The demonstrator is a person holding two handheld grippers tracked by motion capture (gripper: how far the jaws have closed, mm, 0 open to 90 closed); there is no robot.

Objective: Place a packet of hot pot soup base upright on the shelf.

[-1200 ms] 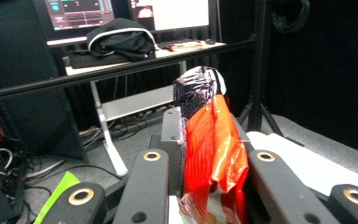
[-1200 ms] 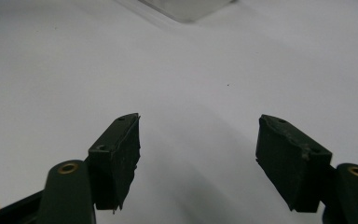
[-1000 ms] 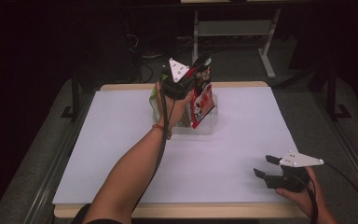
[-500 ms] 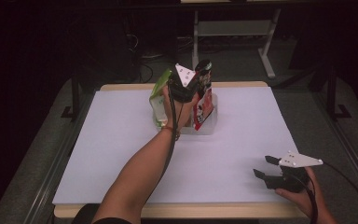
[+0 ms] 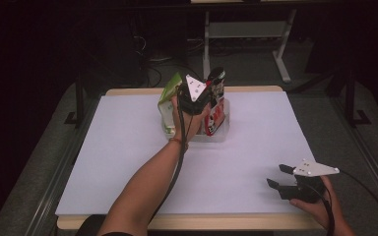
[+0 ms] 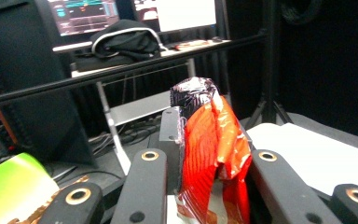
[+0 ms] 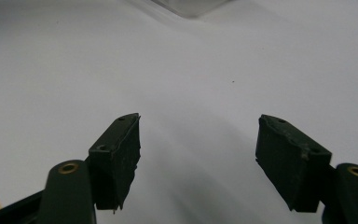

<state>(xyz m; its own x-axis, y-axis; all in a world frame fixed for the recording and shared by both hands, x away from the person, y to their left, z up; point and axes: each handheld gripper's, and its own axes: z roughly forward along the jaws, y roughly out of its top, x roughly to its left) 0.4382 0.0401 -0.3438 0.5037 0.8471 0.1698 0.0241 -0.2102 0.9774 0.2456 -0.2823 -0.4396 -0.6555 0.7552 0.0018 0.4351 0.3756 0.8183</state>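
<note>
My left gripper [image 5: 200, 94] is shut on a red snack bag [image 5: 215, 112] with a dark crimped top, holding it upright in a clear plastic bin [image 5: 216, 136] at the back middle of the table. In the left gripper view the red snack bag [image 6: 214, 154] is pinched between the two black jaws of the left gripper [image 6: 212, 144]. A green bag [image 5: 169, 104] stands at the bin's left side, and the green bag [image 6: 14, 186] also lies at that view's lower left. My right gripper [image 5: 278, 177] rests open at the table's front right; in its own view the right gripper [image 7: 198, 149] has only white table between its jaws.
The white table top [image 5: 118, 162] stretches wide around the bin. A corner of the clear bin [image 7: 191, 5] peeks in at the top of the right gripper view. Behind the table stand a metal rack [image 5: 246, 29], cables and monitors [image 6: 84, 14].
My left gripper has sunk with the red bag, a little to the right, lower into the bin. The right gripper has stayed where it was.
</note>
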